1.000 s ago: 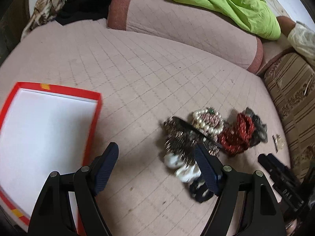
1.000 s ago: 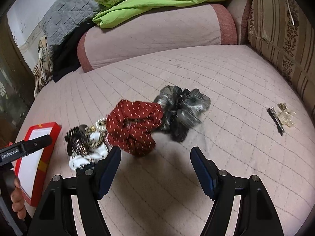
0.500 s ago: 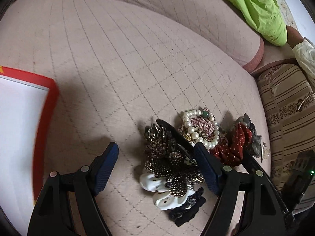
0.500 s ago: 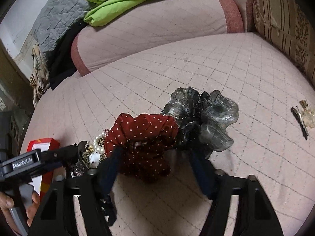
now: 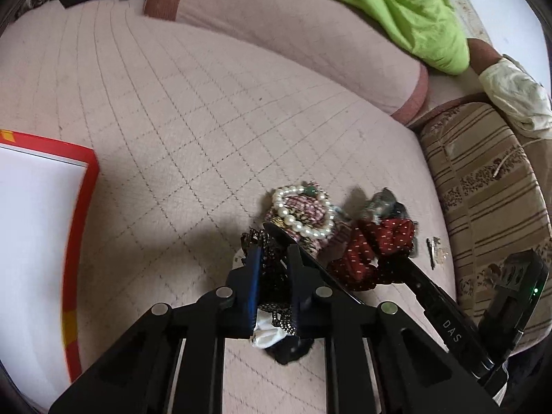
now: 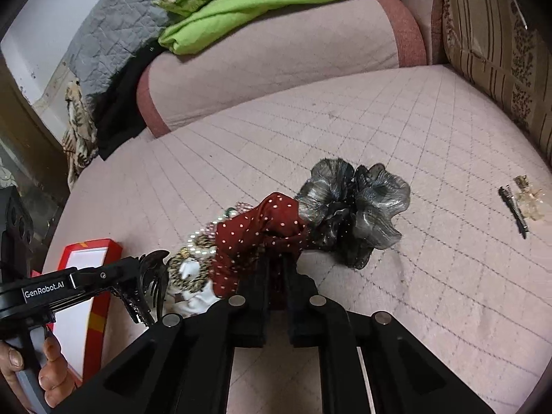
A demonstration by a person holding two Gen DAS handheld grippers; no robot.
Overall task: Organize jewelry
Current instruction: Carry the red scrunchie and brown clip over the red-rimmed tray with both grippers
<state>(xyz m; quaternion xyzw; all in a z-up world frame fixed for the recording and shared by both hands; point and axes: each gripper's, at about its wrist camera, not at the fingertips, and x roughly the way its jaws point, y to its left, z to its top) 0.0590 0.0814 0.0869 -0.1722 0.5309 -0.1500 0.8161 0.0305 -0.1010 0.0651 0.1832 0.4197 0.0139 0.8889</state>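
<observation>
A pile of accessories lies on the pink quilted sofa seat. My left gripper is shut on a dark beaded flower hair clip; it also shows in the right wrist view. My right gripper is shut on the red polka-dot scrunchie, which also shows in the left wrist view. A pearl bracelet lies on a plaid piece beside it. A grey sheer scrunchie touches the red one. A white piece lies under the left fingers.
A red-rimmed white box lies at the left, seen also in the right wrist view. A black hair pin and a small gold item lie at the right. Bolster cushion, green cloth and striped cushion border the seat.
Both grippers have gone from open to shut. The left one closed on the beaded clip, the right one on the red scrunchie, both having moved forward into the pile.
</observation>
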